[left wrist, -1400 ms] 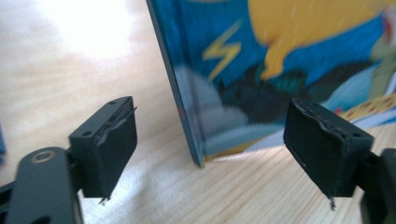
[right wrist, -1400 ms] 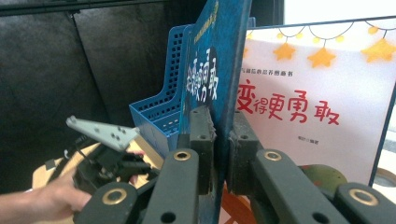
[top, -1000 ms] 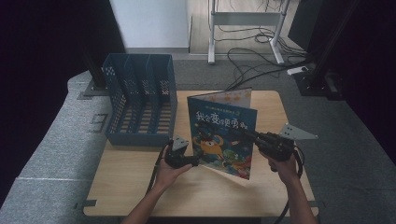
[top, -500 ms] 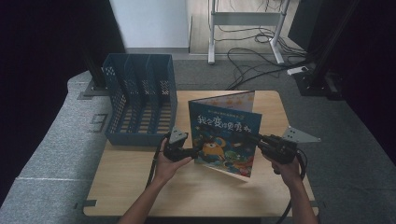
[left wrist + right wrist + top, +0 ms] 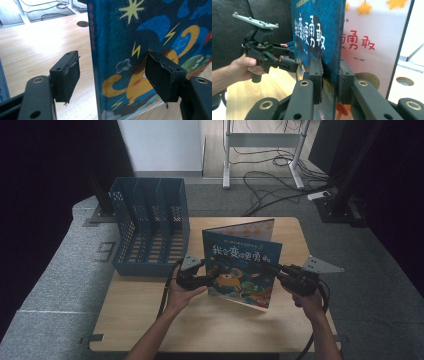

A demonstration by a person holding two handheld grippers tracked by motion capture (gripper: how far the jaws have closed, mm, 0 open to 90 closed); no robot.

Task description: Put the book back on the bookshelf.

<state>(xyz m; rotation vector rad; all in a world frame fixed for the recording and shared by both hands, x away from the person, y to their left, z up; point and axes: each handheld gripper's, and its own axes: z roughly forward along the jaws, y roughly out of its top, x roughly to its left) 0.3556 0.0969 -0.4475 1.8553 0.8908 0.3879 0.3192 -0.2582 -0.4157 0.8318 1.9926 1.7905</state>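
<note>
On wooden tabletop (image 5: 150,320), right of blue plastic file rack (image 5: 150,225): blue hardcover picture book w/ cartoon cover (image 5: 242,265) stands upright, part open. Right gripper (image 5: 278,270) clamped on front cover's free edge, pads pressing both faces. Left gripper (image 5: 212,279) at spine side, jaws apart, just been closing, straddling spine edge, not gripping.

Quick headcount of my setup

I've got one picture book (image 5: 241,265), one blue file rack (image 5: 150,227) with three slots, and one wooden tabletop (image 5: 150,320). Two tools: my left tool (image 5: 212,281) and my right tool (image 5: 276,270), one per hand.
</note>
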